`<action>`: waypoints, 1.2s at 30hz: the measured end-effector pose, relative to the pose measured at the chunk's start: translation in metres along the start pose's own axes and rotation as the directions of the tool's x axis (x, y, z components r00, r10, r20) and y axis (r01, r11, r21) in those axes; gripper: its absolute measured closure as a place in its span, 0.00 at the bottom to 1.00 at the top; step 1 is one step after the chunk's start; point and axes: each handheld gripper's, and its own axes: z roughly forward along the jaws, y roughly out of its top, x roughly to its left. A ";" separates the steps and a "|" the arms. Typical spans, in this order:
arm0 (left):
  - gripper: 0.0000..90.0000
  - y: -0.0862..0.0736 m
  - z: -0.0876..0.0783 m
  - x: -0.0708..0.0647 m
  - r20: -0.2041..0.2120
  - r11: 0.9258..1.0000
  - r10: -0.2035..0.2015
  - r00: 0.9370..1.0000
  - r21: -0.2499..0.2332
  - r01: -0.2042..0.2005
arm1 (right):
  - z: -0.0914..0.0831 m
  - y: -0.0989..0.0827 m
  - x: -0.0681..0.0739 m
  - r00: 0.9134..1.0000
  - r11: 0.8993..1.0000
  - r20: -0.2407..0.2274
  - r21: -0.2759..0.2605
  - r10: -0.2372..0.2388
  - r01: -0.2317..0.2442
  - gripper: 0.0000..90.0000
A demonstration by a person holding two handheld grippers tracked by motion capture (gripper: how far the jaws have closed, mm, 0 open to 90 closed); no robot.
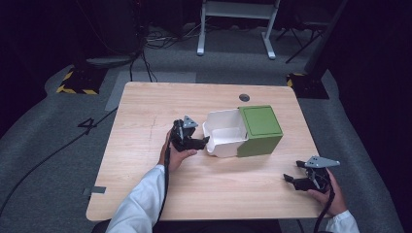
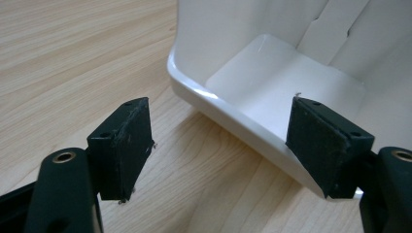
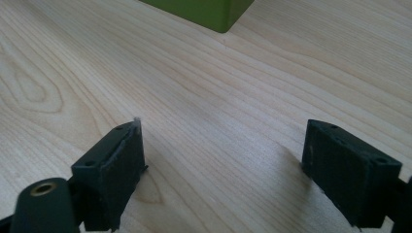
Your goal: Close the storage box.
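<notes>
A green box [image 1: 260,128] lies on the wooden table [image 1: 160,107], with a white drawer [image 1: 224,133] pulled out of its left side. My left gripper [image 1: 203,143] is open at the drawer's near left corner. In the left gripper view the gripper [image 2: 218,126] straddles the rim of the empty white drawer [image 2: 272,77], one jaw outside over the wood and the other on the inner side, and nothing is clamped. My right gripper [image 1: 291,182] hovers open near the table's front right. In its own view the gripper [image 3: 223,141] is over bare wood, short of the green box's corner [image 3: 204,12].
A round cable hole [image 1: 244,97] sits near the table's far edge, behind the box. A white desk frame [image 1: 238,14] stands on the grey floor beyond the table. Bare wood lies to the left of and in front of the box.
</notes>
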 end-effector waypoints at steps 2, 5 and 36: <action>0.28 0.000 0.004 -0.003 -0.001 1.000 0.005 1.000 0.013 -0.005 | 0.000 0.000 0.000 1.000 1.000 -0.001 0.000 0.000 0.000 0.17; 0.27 -0.001 0.012 -0.005 0.004 0.999 -0.006 1.000 0.038 0.006 | 0.000 0.000 0.000 1.000 1.000 0.001 -0.001 -0.002 0.002 0.17; 0.54 0.011 0.056 -0.025 0.015 0.986 -0.165 0.986 0.038 0.165 | 0.000 0.000 0.000 1.000 1.000 0.001 -0.001 -0.003 0.003 0.17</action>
